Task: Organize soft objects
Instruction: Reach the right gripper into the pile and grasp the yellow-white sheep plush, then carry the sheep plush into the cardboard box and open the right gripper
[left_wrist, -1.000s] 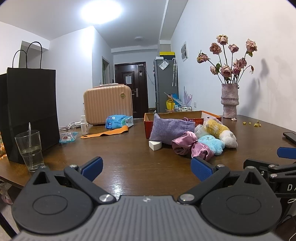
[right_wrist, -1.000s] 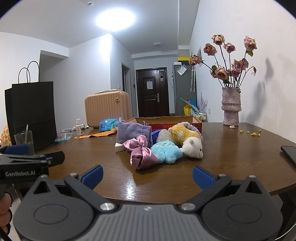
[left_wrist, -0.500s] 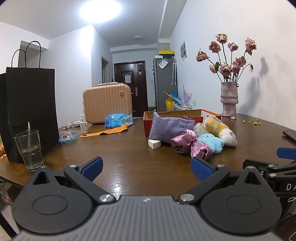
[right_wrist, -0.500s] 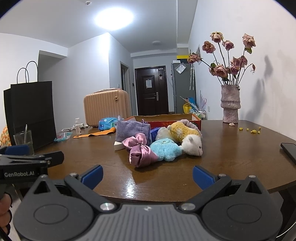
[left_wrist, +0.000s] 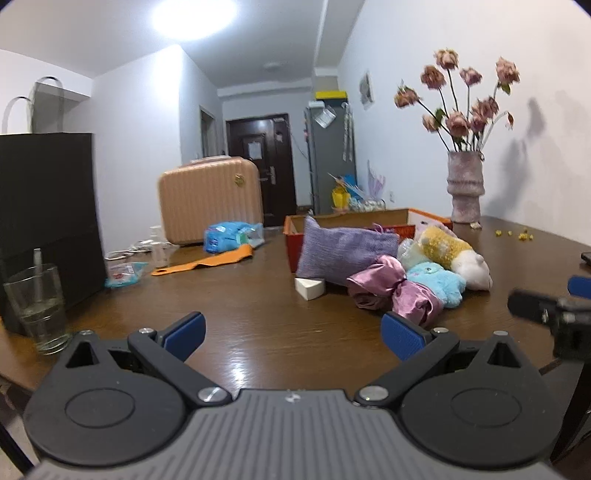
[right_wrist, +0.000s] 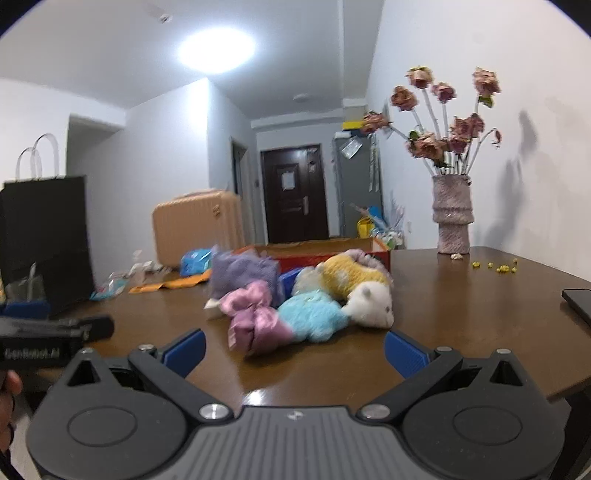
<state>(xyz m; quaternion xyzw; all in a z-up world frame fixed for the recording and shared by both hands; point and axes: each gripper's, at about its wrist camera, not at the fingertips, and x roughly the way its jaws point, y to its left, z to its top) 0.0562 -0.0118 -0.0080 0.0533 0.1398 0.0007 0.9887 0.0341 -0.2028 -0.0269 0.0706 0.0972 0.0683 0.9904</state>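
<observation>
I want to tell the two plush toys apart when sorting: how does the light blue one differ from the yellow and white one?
The light blue plush is one colour; the yellow and white plush has a yellow body and a white head. The blue one lies nearer the grippers, touching the pink satin bow; the yellow and white one lies behind it, nearer the orange box. Both are fuzzy and lie on the table.

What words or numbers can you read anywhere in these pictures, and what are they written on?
"GenRobot.AI": white letters on the side of the left gripper, seen blurred in the right wrist view.
Blue packet beside the suitcase: has printing, too small to read.
Small packet near the black bag: has printing, too blurred to read.
Paper on the door: too small to read.
Papers on the fridge: too small to read.
</observation>
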